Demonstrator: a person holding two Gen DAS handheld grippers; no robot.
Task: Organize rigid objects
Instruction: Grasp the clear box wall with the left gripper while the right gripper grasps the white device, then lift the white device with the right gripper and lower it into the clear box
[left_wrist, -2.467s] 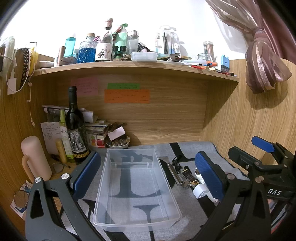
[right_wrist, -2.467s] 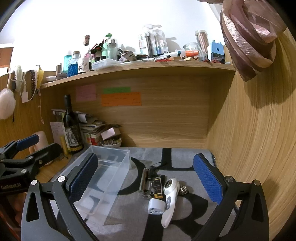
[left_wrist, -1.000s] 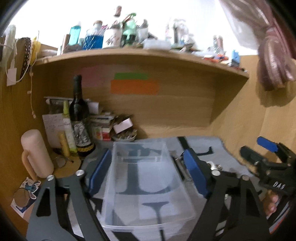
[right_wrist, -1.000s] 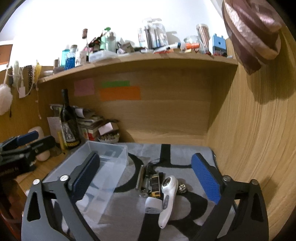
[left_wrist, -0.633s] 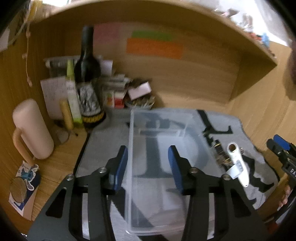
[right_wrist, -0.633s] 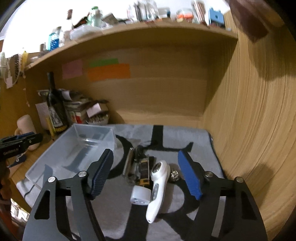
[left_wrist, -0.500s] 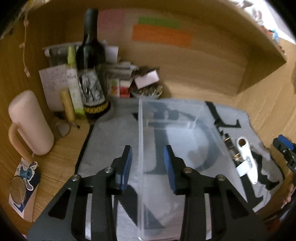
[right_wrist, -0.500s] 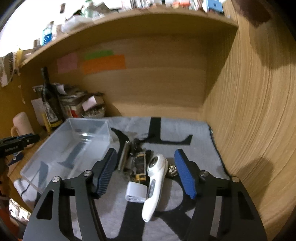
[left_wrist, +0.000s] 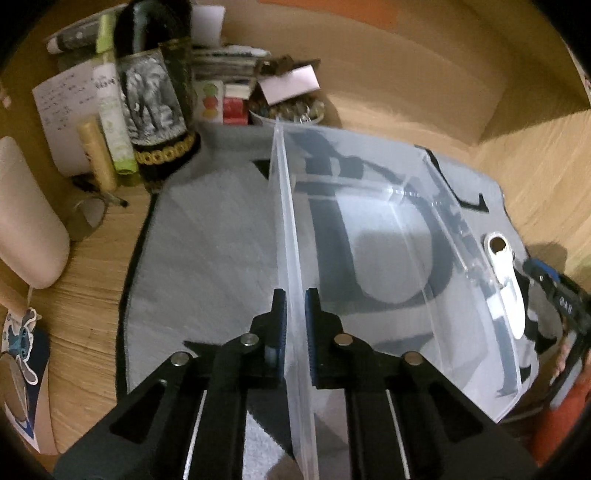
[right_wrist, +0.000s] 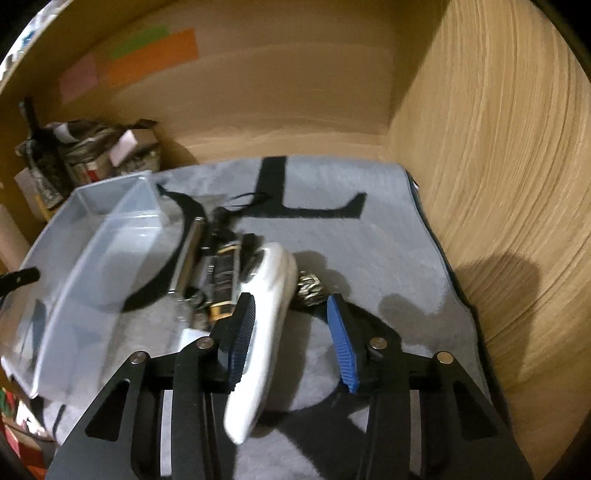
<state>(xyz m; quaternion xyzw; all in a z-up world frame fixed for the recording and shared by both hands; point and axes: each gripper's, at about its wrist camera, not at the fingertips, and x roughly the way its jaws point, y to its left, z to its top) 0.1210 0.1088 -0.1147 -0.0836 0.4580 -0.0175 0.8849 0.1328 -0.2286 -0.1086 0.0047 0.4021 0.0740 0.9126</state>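
Left gripper clamps the clear plastic bin's near wall on the grey mat – right gripper gapes over the white handheld device, pile beside it blurred

Large black letters "D" and "L" on grey mat

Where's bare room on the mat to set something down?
Bare mat lies between the white handheld device and the right wooden wall, and left of the clear bin toward the wine bottle. Crowded: the cluster of small items between bin and device.
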